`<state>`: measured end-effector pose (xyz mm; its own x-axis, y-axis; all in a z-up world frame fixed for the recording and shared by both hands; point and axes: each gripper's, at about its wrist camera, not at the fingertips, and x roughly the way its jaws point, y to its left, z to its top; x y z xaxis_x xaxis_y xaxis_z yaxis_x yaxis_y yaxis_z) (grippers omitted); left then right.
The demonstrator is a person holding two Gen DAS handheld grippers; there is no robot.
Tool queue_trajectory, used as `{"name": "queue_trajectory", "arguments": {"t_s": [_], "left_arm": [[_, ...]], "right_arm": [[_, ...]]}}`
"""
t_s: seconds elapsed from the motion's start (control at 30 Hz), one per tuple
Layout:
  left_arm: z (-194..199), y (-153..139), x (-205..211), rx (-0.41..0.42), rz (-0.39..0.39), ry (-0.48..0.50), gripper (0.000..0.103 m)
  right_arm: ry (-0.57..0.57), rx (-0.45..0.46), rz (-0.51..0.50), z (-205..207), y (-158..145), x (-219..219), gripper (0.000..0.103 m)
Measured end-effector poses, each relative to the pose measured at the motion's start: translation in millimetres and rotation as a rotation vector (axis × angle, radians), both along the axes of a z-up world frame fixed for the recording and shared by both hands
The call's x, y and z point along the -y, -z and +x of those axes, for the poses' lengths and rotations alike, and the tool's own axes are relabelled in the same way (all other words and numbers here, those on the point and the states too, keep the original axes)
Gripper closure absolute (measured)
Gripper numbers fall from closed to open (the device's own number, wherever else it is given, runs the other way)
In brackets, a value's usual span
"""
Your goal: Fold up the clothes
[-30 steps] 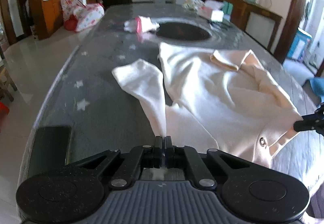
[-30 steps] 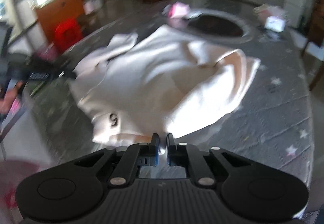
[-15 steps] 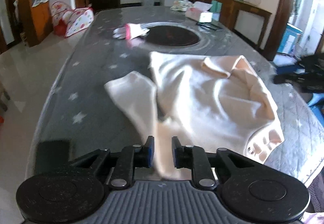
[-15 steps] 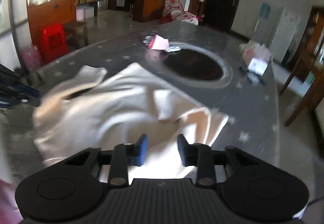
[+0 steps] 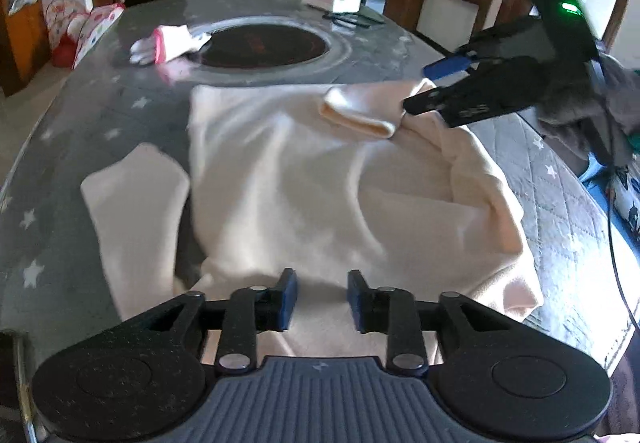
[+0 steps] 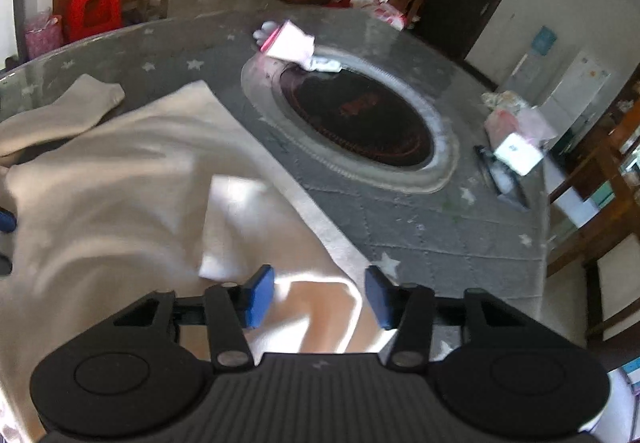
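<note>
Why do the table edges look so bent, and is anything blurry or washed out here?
Left wrist view: the fisheye lens bows the table, and the other gripper is smeared by motion. Right wrist view: sunlight bleaches a patch of the cream garment to near white, its folds look soft, and the room's edges curve and darken.

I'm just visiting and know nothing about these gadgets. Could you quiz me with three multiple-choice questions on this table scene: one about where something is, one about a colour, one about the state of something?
1. Where does the small pink and white cloth lie?
A. on the cream garment
B. by the rim of the dark round inset
C. on the floor

2. What colour are the pads on the left gripper?
A. blue
B. red
C. white

3. How does the garment's cuffed sleeve lie?
A. hanging off the table
B. folded in over the body
C. rolled into a ball

Answers: 1 B, it touches the ring's edge; 2 A, both pads show blue; 3 B, it rests across the cream garment.
</note>
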<state>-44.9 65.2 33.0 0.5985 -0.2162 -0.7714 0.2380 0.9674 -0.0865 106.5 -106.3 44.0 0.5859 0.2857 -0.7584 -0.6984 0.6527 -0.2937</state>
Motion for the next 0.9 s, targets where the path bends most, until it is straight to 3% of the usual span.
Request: {"name": "queue_trajectory", "arguments": {"t_s": [0.07,0.17,0.4,0.5,0.6,0.73,0.9], "left_arm": [[-0.3,1.2,5.5,0.009,0.013,0.017,0.062],[-3.0,2.2,10.2,0.021,0.036,0.038,0.059],[-6.9,4.6,16.4,0.046,0.076,0.069,0.057],[-8.7,5.5,17.6,0.057,0.085,0.081,0.055],[-8.1,5.8,17.2,0.060,0.091,0.088,0.055],[-9.8,2.0,18.7,0.057,0.096,0.107,0.055],[-24.3,-12.4,31.6,0.087,0.067,0.187,0.055]], "right_arm": [[0.026,-0.023,0.024,5.7,2.9,1.3,0.097],[0.074,-0.004,0.067,0.4,-2.8,10.5,0.098],[0.278,0.130,0.101,-33.3,-35.0,64.7,0.098],[0.376,0.147,0.093,-51.5,-40.0,96.9,0.098],[0.481,0.098,0.087,-65.0,-32.7,127.5,0.098],[0.568,0.065,0.033,-79.9,-16.5,154.0,0.092],[0.560,0.081,0.081,-95.2,-18.1,160.6,0.071]]}}
